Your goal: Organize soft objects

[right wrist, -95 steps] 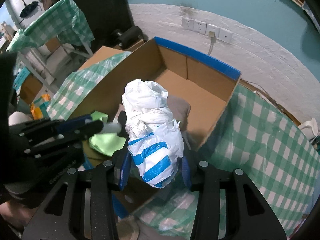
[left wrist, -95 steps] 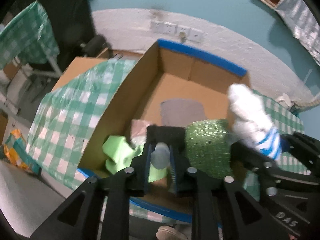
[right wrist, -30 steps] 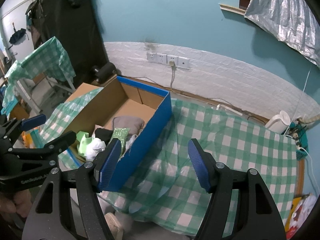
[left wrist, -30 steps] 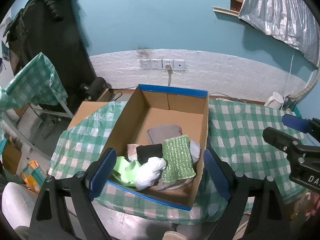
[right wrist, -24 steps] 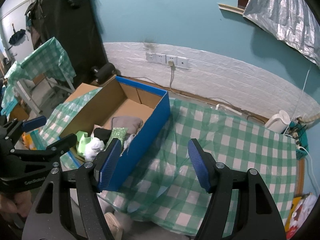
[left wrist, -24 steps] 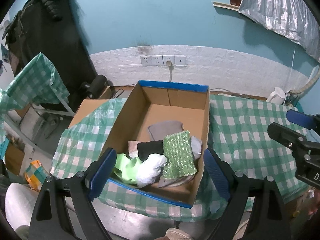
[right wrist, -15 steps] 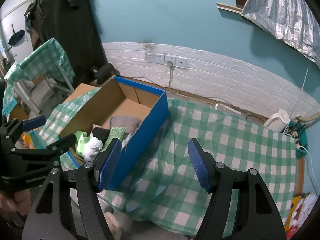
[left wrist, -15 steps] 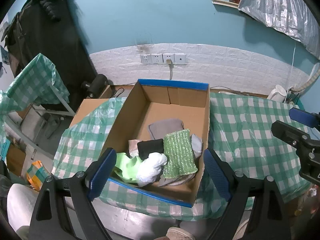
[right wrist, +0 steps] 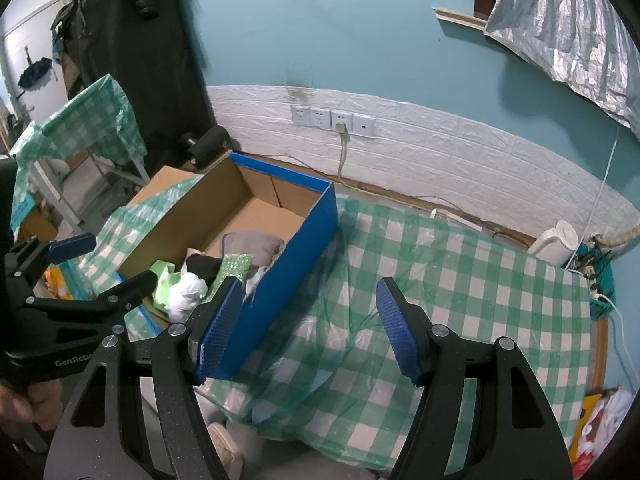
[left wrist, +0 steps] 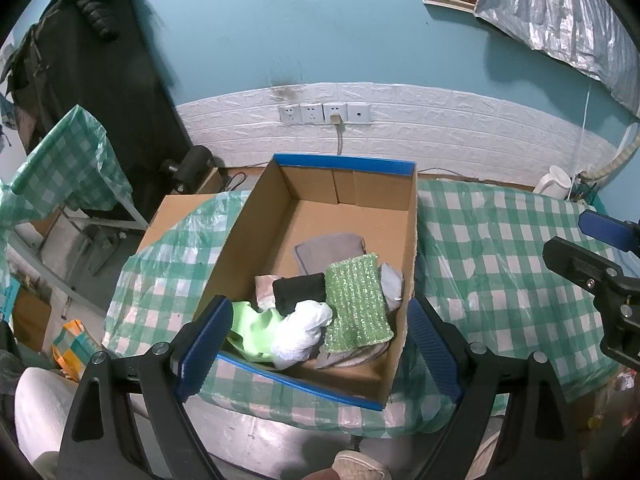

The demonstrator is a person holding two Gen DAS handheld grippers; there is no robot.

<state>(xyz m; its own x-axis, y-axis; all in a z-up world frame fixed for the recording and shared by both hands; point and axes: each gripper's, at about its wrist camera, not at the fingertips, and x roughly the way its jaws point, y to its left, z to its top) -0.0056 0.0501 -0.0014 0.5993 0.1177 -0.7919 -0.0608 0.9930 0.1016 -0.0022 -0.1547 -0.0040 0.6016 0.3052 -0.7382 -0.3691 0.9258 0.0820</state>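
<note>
An open cardboard box (left wrist: 344, 162) with a blue rim stands on the green checked table. Its near end holds a sparkly green cloth (left wrist: 356, 304), a white plastic bag (left wrist: 300, 334), a light green cloth (left wrist: 252, 328), a black cloth (left wrist: 300, 290) and a grey cloth (left wrist: 328, 250). My left gripper (left wrist: 320, 344) hangs open and empty above the box's near edge. My right gripper (right wrist: 309, 328) is open and empty over the tablecloth, just right of the box's blue wall (right wrist: 316, 232). Each gripper shows at the edge of the other's view.
The checked tablecloth (right wrist: 460, 280) spreads to the right of the box. A white kettle (right wrist: 556, 242) stands at the far right near cables. Wall sockets (left wrist: 324, 114) sit behind the box. A second checked table (left wrist: 60, 168) is at the left. A shoe (left wrist: 360, 466) shows below.
About three seconds ago the left gripper was shut on a small pale thing and the right on a white-and-blue bag over the box. Both are now open, empty and drawn back.
</note>
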